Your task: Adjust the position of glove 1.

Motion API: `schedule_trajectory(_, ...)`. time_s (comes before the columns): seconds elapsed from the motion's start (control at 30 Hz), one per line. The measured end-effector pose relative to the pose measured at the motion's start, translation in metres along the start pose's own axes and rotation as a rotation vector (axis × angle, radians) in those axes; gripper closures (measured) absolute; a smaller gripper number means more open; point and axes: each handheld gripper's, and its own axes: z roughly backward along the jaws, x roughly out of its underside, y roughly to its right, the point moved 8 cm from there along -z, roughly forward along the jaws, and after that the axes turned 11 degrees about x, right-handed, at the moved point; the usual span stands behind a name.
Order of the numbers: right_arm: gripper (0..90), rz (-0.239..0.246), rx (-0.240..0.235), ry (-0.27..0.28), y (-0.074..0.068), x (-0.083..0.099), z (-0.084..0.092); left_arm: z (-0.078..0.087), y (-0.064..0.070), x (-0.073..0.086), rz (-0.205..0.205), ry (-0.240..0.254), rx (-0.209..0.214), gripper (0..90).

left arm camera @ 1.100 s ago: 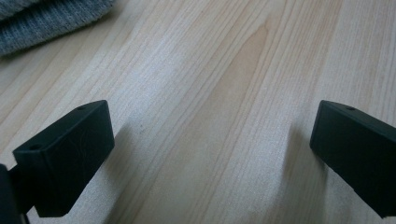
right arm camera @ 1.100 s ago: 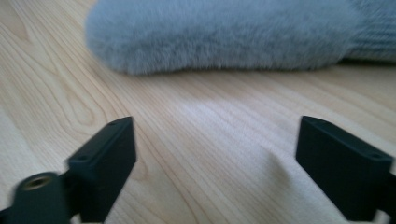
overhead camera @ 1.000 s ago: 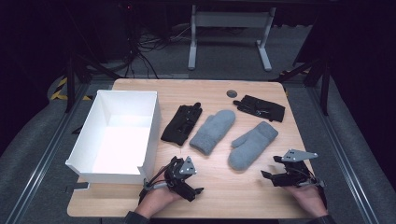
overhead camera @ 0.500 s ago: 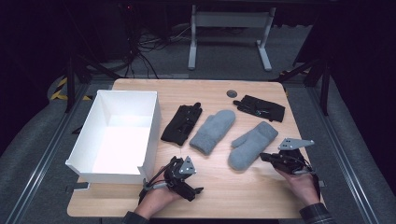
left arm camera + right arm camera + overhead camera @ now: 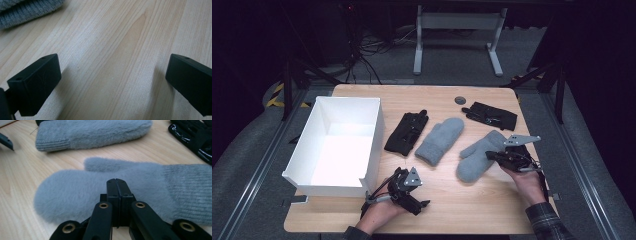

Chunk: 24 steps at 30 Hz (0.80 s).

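No legible writing or labels anywhere. Left gripper (image 5: pixel 412 192) at lower centre of the high view, on bare table (image 5: pixel 472 210) near the white box (image 5: pixel 337 145); jaws spread wide, holding nothing. Right gripper (image 5: pixel 117 182) at centre right, jaws pressed together against the near grey mitten (image 5: pixel 105 187), apparently pinching no fabric. Second grey mitten (image 5: pixel 439 141) and two black gloves (image 5: pixel 407 132) (image 5: pixel 490 115) farther up.
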Motion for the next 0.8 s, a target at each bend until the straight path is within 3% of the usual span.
schedule_trajectory(0.1,90.0,0.003,0.013,-0.017,0.006,-0.001,-0.008,0.000,0.000,0.000,0.000,0.001,0.001,0.5)
schedule_trajectory(0.17,90.0,0.007,0.015,-0.057,0.008,0.005,-0.018,0.000,0.000,0.000,0.000,0.001,0.000,0.5)
schedule_trajectory(0.3,90.0,0.025,0.008,-0.105,0.005,0.013,-0.029,0.000,0.000,0.000,0.001,0.001,0.001,0.5)
schedule_trajectory(0.37,90.0,0.031,0.005,-0.103,0.002,0.013,-0.030,0.000,0.000,0.000,0.000,0.001,0.001,0.5)
schedule_trajectory(0.6,90.0,0.052,-0.036,-0.101,-0.012,0.013,-0.030,0.000,0.000,0.000,0.000,0.001,0.000,0.5)
schedule_trajectory(0.8,90.0,0.111,-0.100,-0.099,-0.044,0.010,-0.030,0.000,0.000,0.000,0.001,0.002,0.001,0.5)
